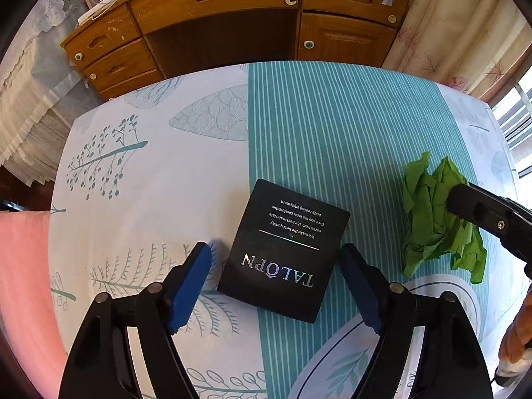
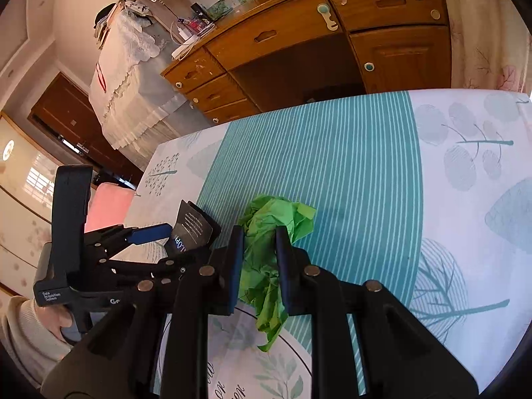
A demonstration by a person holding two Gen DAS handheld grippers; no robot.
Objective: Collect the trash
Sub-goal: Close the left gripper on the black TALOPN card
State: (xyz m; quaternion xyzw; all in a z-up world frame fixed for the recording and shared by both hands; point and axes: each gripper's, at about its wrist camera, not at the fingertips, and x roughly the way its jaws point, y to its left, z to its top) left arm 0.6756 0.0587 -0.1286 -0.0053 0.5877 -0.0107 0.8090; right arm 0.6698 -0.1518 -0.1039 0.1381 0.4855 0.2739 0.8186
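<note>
Right gripper (image 2: 257,242) pinches green paper (image 2: 269,232); left gripper (image 1: 276,259) splayed around black card (image 1: 282,252)

1. This is a home, most likely a bedroom or living room.
2. A wooden desk (image 1: 232,23) with drawers (image 2: 266,38), a cupboard door and a knee space stands against the wall.
3. Chargers and cables (image 2: 189,31) lie on its top.
4. A lace cover (image 2: 123,76) drapes over furniture beside it.
5. Leaf-print curtains (image 1: 442,43) hang at the window.
6. The bench (image 1: 332,126) wears a printed cloth of teal stripes and leaves.
7. A wooden door (image 2: 66,116) shows at the far left.
</note>
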